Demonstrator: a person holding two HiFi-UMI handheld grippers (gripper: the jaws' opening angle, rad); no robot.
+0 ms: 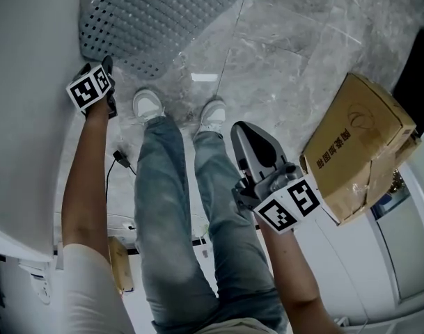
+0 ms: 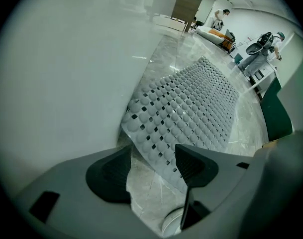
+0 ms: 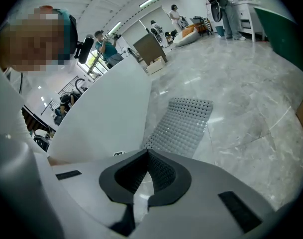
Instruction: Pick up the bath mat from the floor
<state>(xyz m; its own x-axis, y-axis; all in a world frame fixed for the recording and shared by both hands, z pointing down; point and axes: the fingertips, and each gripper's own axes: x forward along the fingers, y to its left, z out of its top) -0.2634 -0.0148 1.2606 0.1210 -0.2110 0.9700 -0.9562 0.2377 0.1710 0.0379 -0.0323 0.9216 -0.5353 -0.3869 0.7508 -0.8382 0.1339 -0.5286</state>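
The bath mat [image 1: 152, 16] is grey rubber full of holes and bumps, lying flat on the marble floor beside a white wall. My left gripper [image 1: 108, 72] hangs low at the mat's near left corner. In the left gripper view it [image 2: 152, 171] stands open, and the mat's [image 2: 191, 103] near edge shows in the gap between its dark pads [image 2: 193, 166]; I cannot tell if they touch it. My right gripper [image 1: 250, 134] is held higher, above the person's right leg and away from the mat. Its jaws [image 3: 147, 156] are shut with nothing in them, with the mat [image 3: 183, 126] farther ahead.
A white curved wall [image 1: 24, 117] runs along the left. A taped cardboard box [image 1: 358, 145] stands at the right. The person's white shoes [image 1: 147, 105] are planted just short of the mat. A black cable [image 1: 121, 160] lies by the wall. People and furniture are far off.
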